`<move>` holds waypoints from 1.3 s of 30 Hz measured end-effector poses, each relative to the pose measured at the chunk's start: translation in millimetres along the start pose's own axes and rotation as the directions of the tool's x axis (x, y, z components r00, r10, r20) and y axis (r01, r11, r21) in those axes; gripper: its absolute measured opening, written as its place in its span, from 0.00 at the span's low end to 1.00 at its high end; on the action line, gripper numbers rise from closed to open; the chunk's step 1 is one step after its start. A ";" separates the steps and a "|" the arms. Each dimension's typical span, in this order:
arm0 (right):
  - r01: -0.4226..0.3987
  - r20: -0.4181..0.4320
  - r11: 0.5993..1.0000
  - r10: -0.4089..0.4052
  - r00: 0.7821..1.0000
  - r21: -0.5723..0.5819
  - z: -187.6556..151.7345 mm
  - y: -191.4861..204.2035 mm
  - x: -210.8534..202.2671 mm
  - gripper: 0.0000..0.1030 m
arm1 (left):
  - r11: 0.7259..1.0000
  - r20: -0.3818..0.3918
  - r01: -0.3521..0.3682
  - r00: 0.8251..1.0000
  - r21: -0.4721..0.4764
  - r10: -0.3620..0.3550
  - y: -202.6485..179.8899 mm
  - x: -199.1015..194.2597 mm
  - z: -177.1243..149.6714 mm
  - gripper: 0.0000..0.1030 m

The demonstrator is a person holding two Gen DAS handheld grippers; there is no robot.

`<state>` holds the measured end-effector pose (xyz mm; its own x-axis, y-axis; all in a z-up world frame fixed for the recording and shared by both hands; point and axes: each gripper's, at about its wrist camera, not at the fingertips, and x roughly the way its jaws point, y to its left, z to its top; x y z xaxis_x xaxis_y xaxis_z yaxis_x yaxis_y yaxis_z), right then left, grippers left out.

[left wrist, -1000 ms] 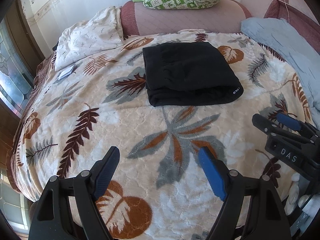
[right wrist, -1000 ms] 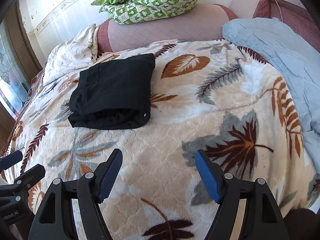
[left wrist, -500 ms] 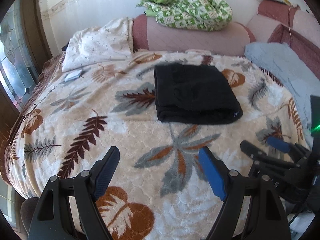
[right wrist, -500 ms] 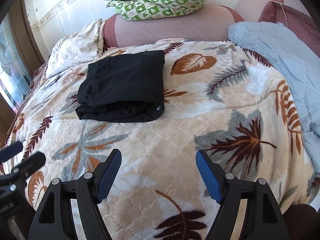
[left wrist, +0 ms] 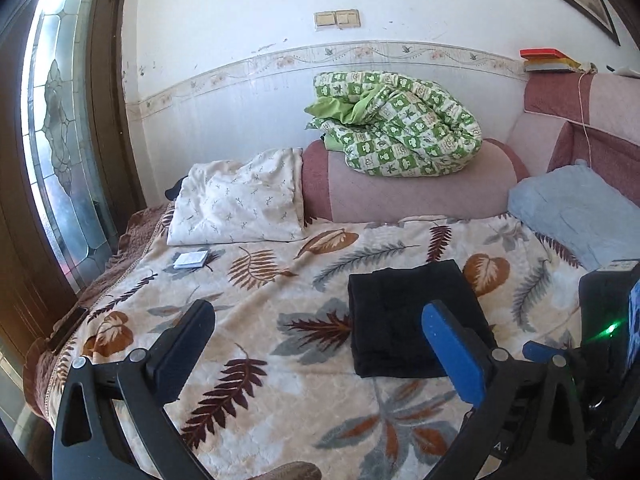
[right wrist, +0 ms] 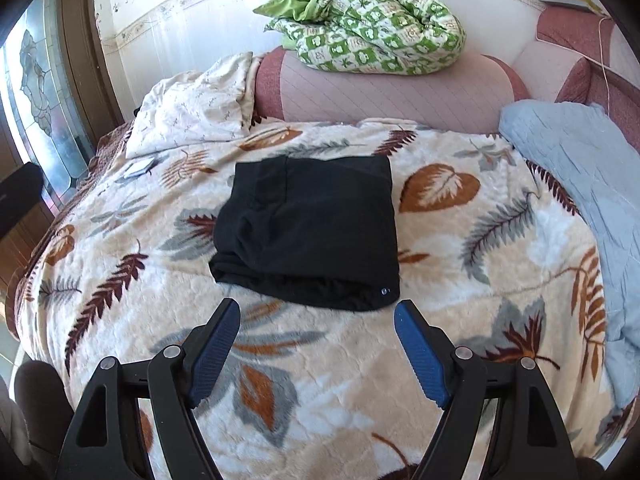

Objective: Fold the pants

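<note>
The soft black folded pants (right wrist: 310, 228) lie flat in a neat, thick square on the fluffy cream blanket with brown and grey leaves (right wrist: 460, 264). Both tools have pulled back and lifted away from the pants in the last second, so the folding looks finished.

The left gripper (left wrist: 318, 344) hangs near the pants with its jaws spread wide and nothing in them. The right gripper (right wrist: 316, 344) hangs just in front of the pants, jaws spread and bare too.

Behind the pants a puffy green and white checked quilt (right wrist: 360, 24) sits on a pink padded headboard roll (right wrist: 384, 92). Left of the pants lies a crumpled cream pillow (right wrist: 192, 112). Right of the pants lies a pale blue quilted cover (right wrist: 580, 160).
</note>
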<state>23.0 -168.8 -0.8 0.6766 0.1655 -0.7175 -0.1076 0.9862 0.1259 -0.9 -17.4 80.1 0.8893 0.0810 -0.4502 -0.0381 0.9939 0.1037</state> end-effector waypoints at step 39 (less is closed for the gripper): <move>0.035 -0.095 0.999 -0.034 0.995 0.002 -32.7 0.6 30.3 0.85 | 0.991 -0.426 0.106 0.895 -0.087 -0.133 -10.3 53.3 -76.2 1.00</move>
<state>19.6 -163.0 -44.8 0.6073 0.1316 -0.7835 -0.0825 0.9913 0.1026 12.2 -17.6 -12.5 0.6070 -0.0280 -0.7942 0.0168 0.9996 -0.0224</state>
